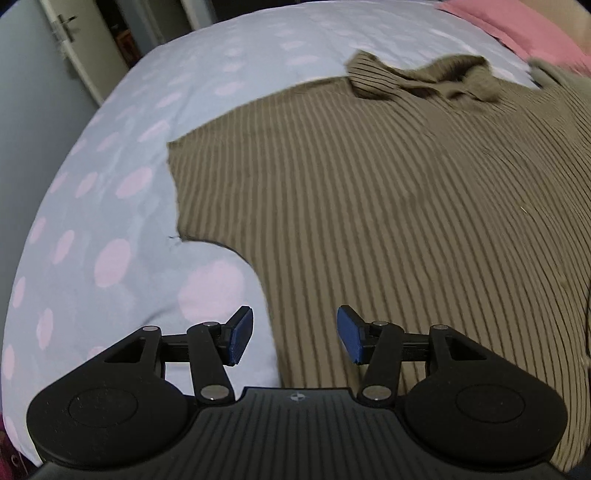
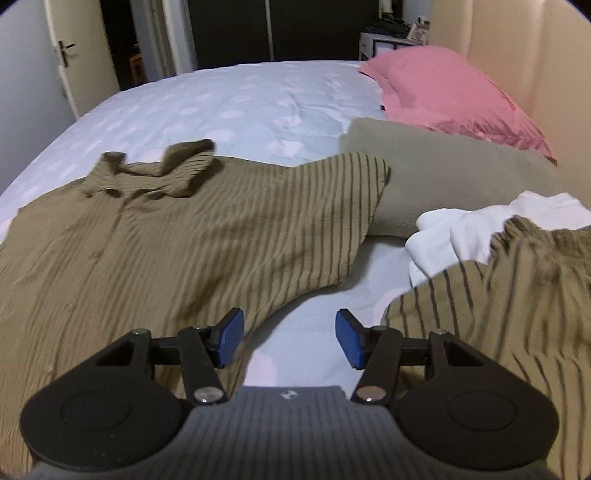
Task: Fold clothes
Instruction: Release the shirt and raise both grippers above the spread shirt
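Lying spread on the bed, the striped olive shirt fills most of the left wrist view, its crumpled collar up at one o'clock and a short sleeve reaching out toward nine o'clock over the pale duvet with pink dots. The left gripper hangs over the shirt's edge near the armhole, its blue-padded fingers parted about halfway with nothing between them; whether the pads touch the cloth below cannot be told. A pink pillow shows at one o'clock, and a door with a handle at eleven.

From the right wrist view, the same shirt lies from nine o'clock to the middle, collar at eleven, its other sleeve pointing toward one o'clock and resting partly on a plain olive garment. The right gripper hovers above a bare strip of duvet beside the shirt's side seam, fingers standing roughly half apart and holding nothing. At three o'clock sits a heap: a white garment under another striped olive piece. The pink pillow lies at one o'clock against the padded headboard.
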The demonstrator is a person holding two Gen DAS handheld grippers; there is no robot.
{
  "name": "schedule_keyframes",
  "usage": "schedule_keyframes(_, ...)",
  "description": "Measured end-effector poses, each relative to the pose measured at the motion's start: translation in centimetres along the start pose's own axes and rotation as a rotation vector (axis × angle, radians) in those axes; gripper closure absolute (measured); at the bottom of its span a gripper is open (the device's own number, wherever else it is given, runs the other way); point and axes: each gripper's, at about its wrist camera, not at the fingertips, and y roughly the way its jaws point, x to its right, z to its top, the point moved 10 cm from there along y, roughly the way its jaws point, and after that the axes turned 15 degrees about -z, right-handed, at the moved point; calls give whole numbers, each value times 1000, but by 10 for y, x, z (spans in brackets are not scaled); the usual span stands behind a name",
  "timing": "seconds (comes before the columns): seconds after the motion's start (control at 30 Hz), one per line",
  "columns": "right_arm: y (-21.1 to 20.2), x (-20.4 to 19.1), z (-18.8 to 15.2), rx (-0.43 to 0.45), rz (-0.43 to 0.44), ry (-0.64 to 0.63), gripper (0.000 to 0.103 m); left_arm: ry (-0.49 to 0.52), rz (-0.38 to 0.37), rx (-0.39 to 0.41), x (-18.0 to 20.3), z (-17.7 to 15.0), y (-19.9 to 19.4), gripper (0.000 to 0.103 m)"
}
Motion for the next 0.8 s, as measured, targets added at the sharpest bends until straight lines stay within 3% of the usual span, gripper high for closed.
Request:
schedule_keyframes(0.23, -81, 10, -10, 35, 83, 27, 44, 77, -69, 20, 38, -5, -4, 53)
schedule_keyframes(0.33, -107, 12, -25, -7, 110, 0, 44, 105, -91, 37, 53, 3, -3, 53)
schedule_keyframes(0.63, -178, 13, -93, -151, 58, -165, 43, 167, -182, 81, 101, 34, 9, 49)
schedule_keyframes(0.8, -167, 12, -125, -198, 65, -92, 38, 203, -209, 90, 122, 41, 13, 49)
